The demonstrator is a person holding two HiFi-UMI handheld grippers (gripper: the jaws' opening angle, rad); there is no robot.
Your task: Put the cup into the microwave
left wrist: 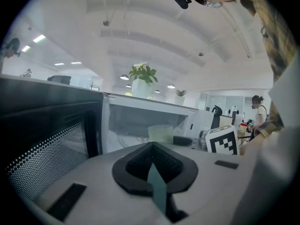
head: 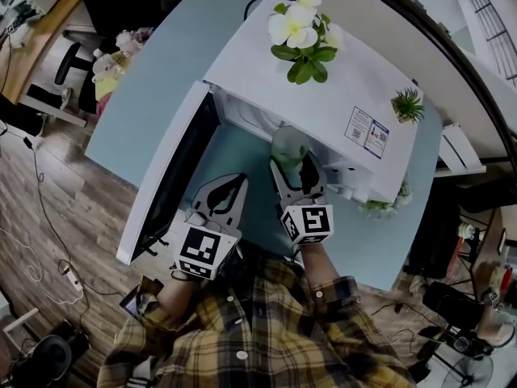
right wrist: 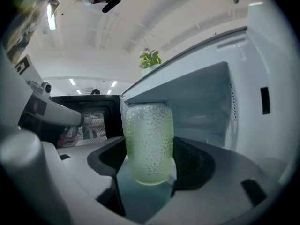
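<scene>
**Right gripper grips the green cup at the microwave's mouth**

Right gripper (right wrist: 149, 165) is clenched on the pale green, pebble-textured glass cup (right wrist: 149, 142), one dark pad on each side of its lower half. The cup stands upright. In the head view the same gripper (head: 291, 168) reaches up the middle of the frame, and the cup (head: 288, 145) sits right at the front edge of the white box-shaped microwave (head: 339, 79). Whether it has crossed the threshold cannot be told.

In the right gripper view the microwave's pale cavity (right wrist: 201, 107) opens wide behind and to the right of the cup, showing only its walls and floor. The top edge of the opening runs well above the cup's rim.

The black-windowed microwave door (head: 166, 188) is swung fully open toward the lower left of the head view. A strip of light blue tabletop (head: 145, 79) lies between the door and the cavity.

Left gripper (head: 230, 188) hangs over that strip, just beside the right one, between it and the door. In its own view the left gripper (left wrist: 152, 170) is clenched with nothing in it, only a thin sliver of blue showing between the pads.

The cup's wall is translucent; what is inside it cannot be made out.

On the microwave's roof stand a white-flowered potted plant (head: 300, 35) and, toward the right, a small spiky green plant (head: 408, 103).
</scene>
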